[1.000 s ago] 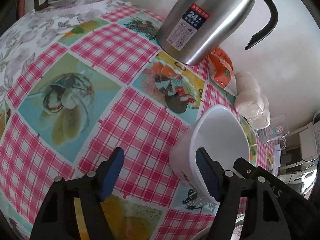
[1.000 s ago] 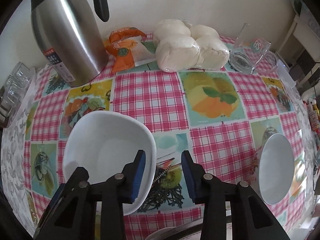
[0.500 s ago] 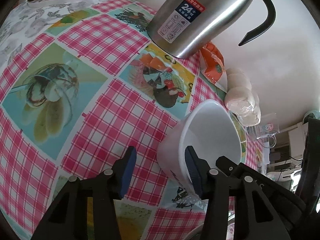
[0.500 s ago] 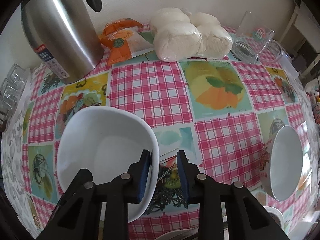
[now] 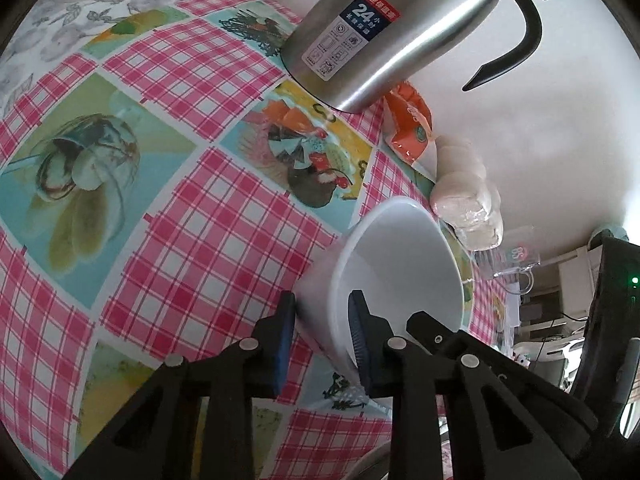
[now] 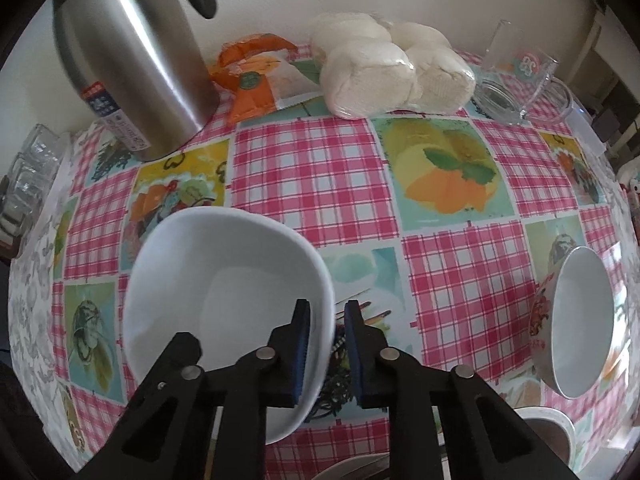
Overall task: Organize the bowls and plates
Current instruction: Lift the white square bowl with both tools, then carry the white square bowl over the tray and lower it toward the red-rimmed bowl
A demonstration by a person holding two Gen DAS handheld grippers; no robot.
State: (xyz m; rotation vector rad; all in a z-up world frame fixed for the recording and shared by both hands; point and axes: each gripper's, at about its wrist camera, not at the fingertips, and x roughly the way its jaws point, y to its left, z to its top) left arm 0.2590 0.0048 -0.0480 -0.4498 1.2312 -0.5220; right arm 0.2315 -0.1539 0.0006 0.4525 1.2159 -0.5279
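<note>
Both tongs have just closed onto the white bowl (image 6: 224, 280): left tongs (image 5: 320, 340) pinch its near wall, right tongs (image 6: 326, 344) its rim at 4 o'clock. On the bench (image 6: 320, 168), it looks ready to lift.

On the checked-cloth surface (image 6: 312, 168), the steel thermos jug (image 6: 132, 60) stands at the far left corner. Along the far edge to its right lie the orange snack packet (image 6: 248, 80), the wrapped pale buns (image 6: 392, 68) and the clear glass mug (image 6: 524, 76). The white square bowl (image 6: 208, 292) sits near the front edge, the round patterned bowl (image 6: 576, 324) by the right edge.
</note>
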